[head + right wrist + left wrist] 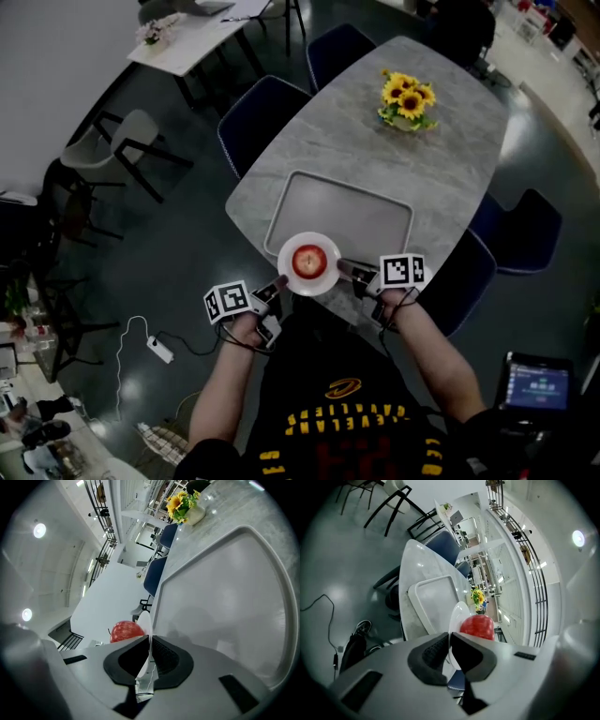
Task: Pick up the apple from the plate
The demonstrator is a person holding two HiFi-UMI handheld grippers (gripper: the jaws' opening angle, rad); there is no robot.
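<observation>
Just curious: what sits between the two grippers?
In the head view, a round white plate carrying a red apple, its rim pinched by the left gripper and right gripper.

Apple (308, 261), plate (309, 288), left tool (280, 282), right tool (343, 270)

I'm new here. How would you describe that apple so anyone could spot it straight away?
Find the grey stone-look table with sunflowers at its far end. At its near edge, by the grey tray, the left gripper and right gripper pinch a small white plate by its rim. The apple sits at the plate's middle: round, and the only red thing there.
</observation>
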